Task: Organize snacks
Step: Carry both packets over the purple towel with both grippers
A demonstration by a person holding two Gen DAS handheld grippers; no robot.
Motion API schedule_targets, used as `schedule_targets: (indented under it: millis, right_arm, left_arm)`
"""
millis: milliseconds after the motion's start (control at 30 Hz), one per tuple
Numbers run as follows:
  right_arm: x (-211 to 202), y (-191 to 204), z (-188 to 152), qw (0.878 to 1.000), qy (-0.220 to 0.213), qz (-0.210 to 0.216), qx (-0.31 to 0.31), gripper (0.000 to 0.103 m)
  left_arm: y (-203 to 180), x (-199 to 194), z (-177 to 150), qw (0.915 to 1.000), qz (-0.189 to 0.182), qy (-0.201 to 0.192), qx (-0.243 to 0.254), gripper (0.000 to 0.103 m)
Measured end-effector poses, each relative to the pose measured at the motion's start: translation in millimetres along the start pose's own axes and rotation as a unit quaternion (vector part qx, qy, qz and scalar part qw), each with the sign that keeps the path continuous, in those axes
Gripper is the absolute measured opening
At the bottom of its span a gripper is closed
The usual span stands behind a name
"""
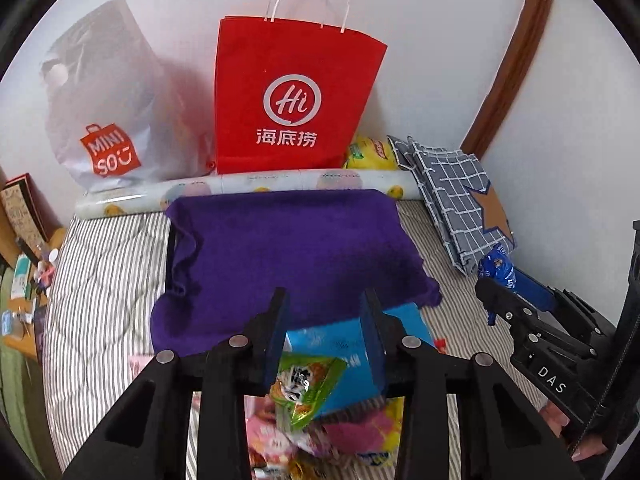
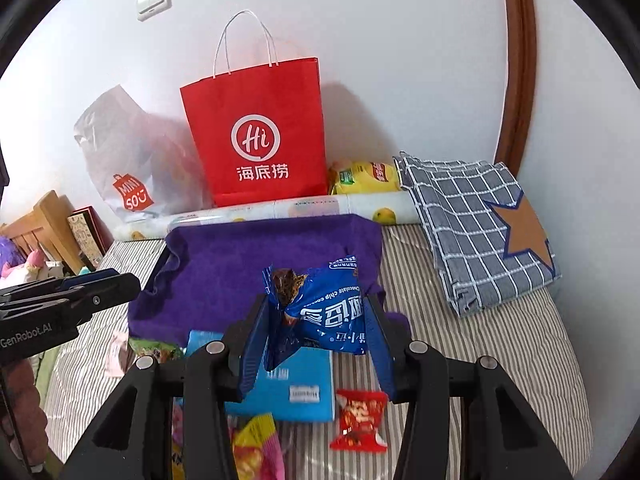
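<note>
Blue chocolate-chip cookie packet sits clamped in my right gripper; my left gripper gapes, empty, above the snack pile.

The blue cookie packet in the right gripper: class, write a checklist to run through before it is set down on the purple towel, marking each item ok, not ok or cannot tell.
1. Blue cookie packet held between the right gripper's fingers: ok.
2. Packet sealed: cannot tell; a crumpled brown patch shows at its top.
3. Purple towel bare where the packet could land: ok.
4. Left gripper free to help: ok, it is open over the snack pile and holds nothing.
5. Left gripper out of the right one's path: ok, it sits off to the side.
6. Red candy on the striped sheet still unsorted: not ok.
</note>
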State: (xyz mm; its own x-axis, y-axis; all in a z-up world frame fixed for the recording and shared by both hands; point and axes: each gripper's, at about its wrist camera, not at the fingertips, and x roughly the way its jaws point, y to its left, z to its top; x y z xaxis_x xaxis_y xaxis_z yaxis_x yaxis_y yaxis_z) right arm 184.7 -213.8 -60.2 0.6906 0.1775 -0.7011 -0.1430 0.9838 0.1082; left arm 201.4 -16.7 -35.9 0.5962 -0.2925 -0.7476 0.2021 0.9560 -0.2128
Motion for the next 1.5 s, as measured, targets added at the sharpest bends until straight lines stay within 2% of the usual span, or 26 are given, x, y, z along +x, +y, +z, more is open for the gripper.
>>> schedule_targets:
  millis: [167, 300, 467, 567, 700, 800, 967, 1033, 1100, 1167, 1267, 1333, 1367, 1500]
  right_arm:
    - [15, -3, -1, 1.0, 0.014, -0.008, 0.002, 0.045]
    - [21, -7, -8, 1.0, 0.024, -0.012, 0.007, 0.045]
    - [25, -7, -13, 0.999, 0.03, -0.008, 0.013, 0.045]
    - [30, -5, -15, 0.999, 0.036, -0.008, 0.013, 0.045]
    - [37, -3, -18, 0.999, 0.044, -0.009, 0.011, 0.045]
    - [41, -3, -23, 0.999, 0.049, -0.013, 0.008, 0.045]
    - [48, -9, -29, 0.998, 0.061, -0.02, 0.011, 0.045]
    - [50, -11, -31, 0.998, 0.063, -0.023, 0.011, 0.045]
    - [53, -13, -32, 0.997, 0.066, -0.024, 0.013, 0.045]
    - [54, -14, -33, 0.997, 0.067, -0.024, 0.014, 0.045]
    - [58, -14, -33, 0.997, 0.069, -0.023, 0.015, 0.045]
    - [59, -14, -33, 0.997, 0.07, -0.022, 0.015, 0.045]
    - [59, -14, -33, 0.997, 0.07, -0.021, 0.015, 0.045]
    - [61, -13, -35, 0.997, 0.073, -0.021, 0.012, 0.045]
  left_arm:
    - [18, 12, 0, 0.9999, 0.003, 0.011, -0.009, 0.036]
    - [47, 14, -6, 0.9988, 0.02, 0.017, -0.042, 0.058]
    - [79, 6, -15, 0.9961, 0.043, 0.013, -0.075, 0.072]
    - [82, 12, -21, 0.9959, 0.045, 0.023, -0.074, 0.074]
    - [73, 29, -29, 0.9961, 0.012, 0.049, -0.072, 0.079]
    - [60, 38, -35, 0.9969, 0.01, 0.058, -0.053, 0.084]
    - [52, 61, -45, 0.9948, 0.039, 0.085, -0.04, 0.084]
    - [58, 68, -47, 0.9939, 0.04, 0.091, -0.047, 0.079]
    - [64, 73, -50, 0.9924, 0.037, 0.101, -0.059, 0.056]
    - [69, 75, -52, 0.9914, 0.033, 0.109, -0.064, 0.045]
    - [68, 74, -52, 0.9917, 0.033, 0.11, -0.059, 0.046]
    - [65, 76, -53, 0.9913, 0.048, 0.112, -0.051, 0.054]
    - [63, 79, -53, 0.9904, 0.06, 0.115, -0.047, 0.062]
    - [60, 92, -55, 0.9888, 0.065, 0.127, -0.042, 0.062]
